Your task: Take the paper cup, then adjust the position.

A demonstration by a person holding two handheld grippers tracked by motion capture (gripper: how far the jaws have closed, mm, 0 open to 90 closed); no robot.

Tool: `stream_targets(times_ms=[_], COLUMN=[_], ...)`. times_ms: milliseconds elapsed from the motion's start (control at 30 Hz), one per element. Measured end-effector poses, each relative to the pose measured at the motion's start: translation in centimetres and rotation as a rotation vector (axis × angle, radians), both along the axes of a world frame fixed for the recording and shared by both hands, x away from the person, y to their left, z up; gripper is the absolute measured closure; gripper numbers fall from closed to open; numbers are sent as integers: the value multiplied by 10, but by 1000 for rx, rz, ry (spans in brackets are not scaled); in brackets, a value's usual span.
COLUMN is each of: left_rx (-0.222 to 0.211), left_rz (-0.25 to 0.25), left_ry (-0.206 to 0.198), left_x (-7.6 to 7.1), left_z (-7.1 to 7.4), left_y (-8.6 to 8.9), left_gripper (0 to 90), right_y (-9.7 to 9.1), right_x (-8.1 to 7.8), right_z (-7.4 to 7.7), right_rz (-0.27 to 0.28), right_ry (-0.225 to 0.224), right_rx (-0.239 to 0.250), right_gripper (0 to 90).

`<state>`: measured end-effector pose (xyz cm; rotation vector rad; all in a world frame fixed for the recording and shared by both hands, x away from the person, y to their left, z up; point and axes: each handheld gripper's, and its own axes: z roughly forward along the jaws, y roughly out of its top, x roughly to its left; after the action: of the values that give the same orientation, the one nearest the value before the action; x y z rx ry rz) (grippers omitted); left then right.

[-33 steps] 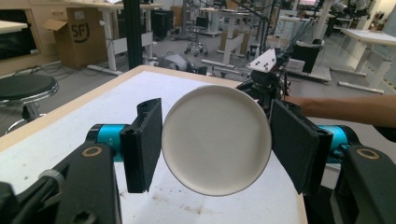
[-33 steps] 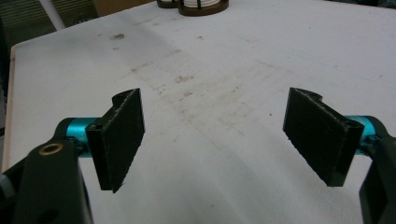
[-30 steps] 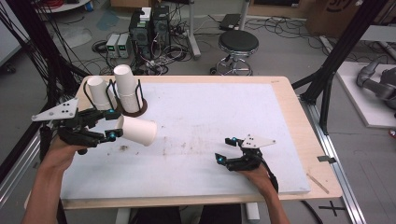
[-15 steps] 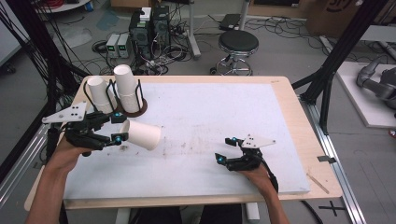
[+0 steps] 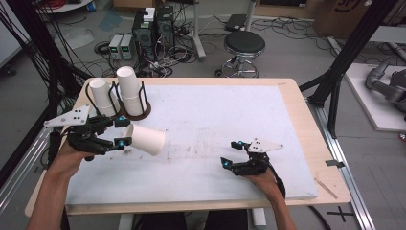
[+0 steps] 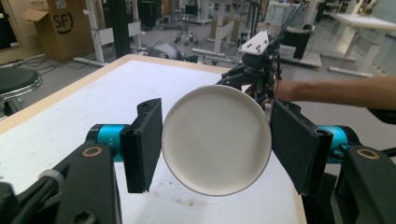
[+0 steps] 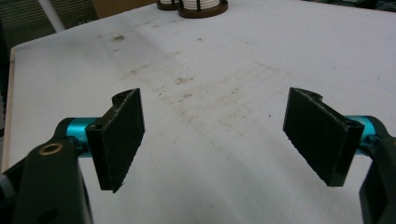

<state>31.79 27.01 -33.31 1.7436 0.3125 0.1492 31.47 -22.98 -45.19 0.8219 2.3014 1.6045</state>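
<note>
- Holding a white cup (image 5: 146, 139) on its side, the left gripper (image 5: 119, 132) has a jaw on either flank of it near the base, above the worktop's (image 5: 215, 110) left part.
- In the left gripper view the cup's (image 6: 216, 139) round bottom faces the camera between the two jaws.
- The right gripper (image 5: 230, 154) rests low near the front edge, jaws wide apart and empty; stained white surface lies open between them and ahead.
- A dark rack (image 5: 136, 108) with two upright cup stacks (image 5: 129, 86) stands at the back-left corner, just behind the held cup.
- The middle and right of the worktop are open room.
- Since a second ago the left gripper and cup have moved rightward and inward; the right gripper has stayed put.
</note>
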Motion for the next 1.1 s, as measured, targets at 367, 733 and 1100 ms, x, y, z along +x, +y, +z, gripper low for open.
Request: stream_targets(times_ms=[367, 733, 1100], left_rx=[3, 1, -14], left_rz=[0, 2, -13], left_ry=[3, 8, 11], left_x=[1, 2, 4], left_z=[-2, -4, -7], left_y=[1, -1, -3], left_gripper=[365, 365, 365], right_y=[2, 3, -1], right_x=[-1, -1, 3], right_z=[0, 1, 18], right_rz=[2, -4, 23], right_ry=[-7, -14, -49], right_rx=[-14, -29, 59], right_gripper=[214, 213, 214])
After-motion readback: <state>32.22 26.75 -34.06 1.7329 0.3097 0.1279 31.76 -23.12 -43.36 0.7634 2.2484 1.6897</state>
